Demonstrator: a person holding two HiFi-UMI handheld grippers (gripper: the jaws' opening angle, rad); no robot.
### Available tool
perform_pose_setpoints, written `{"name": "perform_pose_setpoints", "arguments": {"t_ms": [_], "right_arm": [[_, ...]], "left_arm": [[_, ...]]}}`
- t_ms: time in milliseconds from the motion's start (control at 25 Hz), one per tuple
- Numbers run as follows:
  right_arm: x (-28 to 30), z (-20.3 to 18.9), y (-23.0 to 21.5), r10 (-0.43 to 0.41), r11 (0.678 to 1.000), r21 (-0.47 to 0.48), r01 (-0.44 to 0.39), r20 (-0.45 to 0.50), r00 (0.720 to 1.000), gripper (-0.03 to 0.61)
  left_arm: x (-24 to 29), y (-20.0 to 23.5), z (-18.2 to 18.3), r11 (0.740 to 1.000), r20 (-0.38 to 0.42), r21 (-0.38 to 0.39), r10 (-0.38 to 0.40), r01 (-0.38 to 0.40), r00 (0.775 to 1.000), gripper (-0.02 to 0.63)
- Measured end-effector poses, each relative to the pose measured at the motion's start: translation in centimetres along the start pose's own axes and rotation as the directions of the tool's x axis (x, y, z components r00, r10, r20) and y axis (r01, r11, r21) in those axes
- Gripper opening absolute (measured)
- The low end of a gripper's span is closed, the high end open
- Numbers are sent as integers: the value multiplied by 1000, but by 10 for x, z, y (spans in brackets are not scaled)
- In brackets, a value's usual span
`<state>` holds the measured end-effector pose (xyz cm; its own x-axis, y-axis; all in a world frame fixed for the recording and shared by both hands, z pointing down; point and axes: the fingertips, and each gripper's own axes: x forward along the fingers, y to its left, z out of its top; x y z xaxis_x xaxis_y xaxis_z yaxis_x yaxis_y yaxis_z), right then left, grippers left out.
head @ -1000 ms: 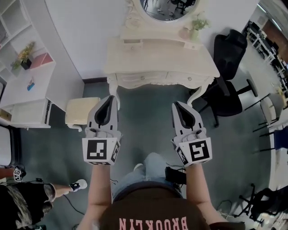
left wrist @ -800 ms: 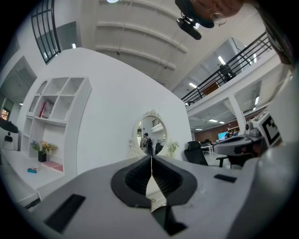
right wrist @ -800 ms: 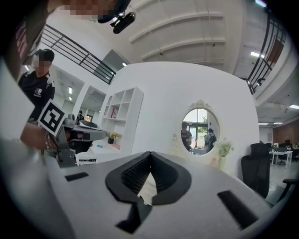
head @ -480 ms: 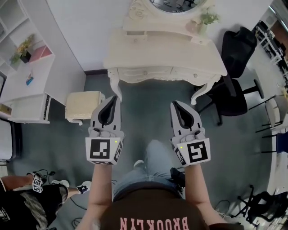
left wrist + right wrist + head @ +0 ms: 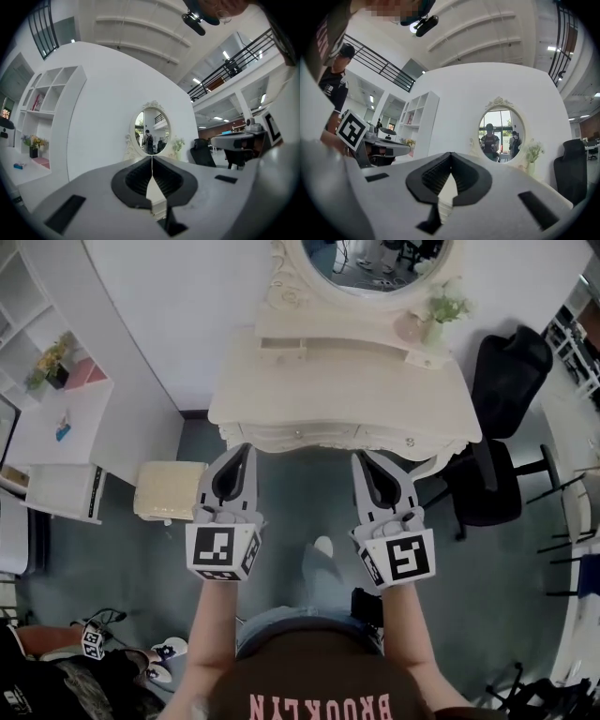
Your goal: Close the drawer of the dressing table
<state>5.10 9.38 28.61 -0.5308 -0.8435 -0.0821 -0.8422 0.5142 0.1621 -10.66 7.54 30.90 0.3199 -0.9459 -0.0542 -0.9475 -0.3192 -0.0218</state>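
The cream dressing table with its oval mirror stands against the wall ahead of me. A small drawer on its upper shelf sticks out a little on the left. Two front drawers with knobs sit flush under the top. My left gripper and right gripper are held level just short of the table's front edge, both shut and empty, touching nothing. In the left gripper view the shut jaws point at the mirror. The right gripper shows the mirror to its right.
A cream stool stands left of the table's legs. A white shelf unit fills the left wall. A black office chair is at the right. A potted plant sits on the table's shelf. A person crouches at the bottom left.
Both grippers have moved forward towards the dressing table, which now sits closer and larger in the head view. Their jaws stayed shut.
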Motion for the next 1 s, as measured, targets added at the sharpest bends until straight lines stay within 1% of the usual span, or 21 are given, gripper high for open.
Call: {"name": "perform_pose_setpoints", "arguments": {"t_ms": [120, 280, 440, 680, 880, 1000], "right_arm": [[25, -5, -34, 15, 1000, 17, -15, -5, 1000, -2], [59, -14, -76, 43, 999, 29, -43, -2, 999, -2], [84, -24, -109, 64, 997, 37, -64, -3, 998, -2], [115, -50, -136, 72, 996, 60, -69, -40, 997, -2], [146, -68, -152, 69, 995, 76, -64, -62, 996, -2], [171, -81, -166, 47, 996, 79, -40, -82, 996, -2]], "left_arm": [[43, 1, -1, 999, -13, -21, 29, -29, 1000, 5], [99, -1, -1, 998, -12, -12, 56, -56, 998, 6], [141, -9, -9, 998, -23, -17, 68, -68, 997, 6], [179, -5, -32, 997, -70, -19, 75, -76, 995, 6], [212, 16, -45, 996, -90, -16, 86, -88, 992, 6], [239, 29, -56, 997, -108, -13, 76, -78, 991, 6]]}}
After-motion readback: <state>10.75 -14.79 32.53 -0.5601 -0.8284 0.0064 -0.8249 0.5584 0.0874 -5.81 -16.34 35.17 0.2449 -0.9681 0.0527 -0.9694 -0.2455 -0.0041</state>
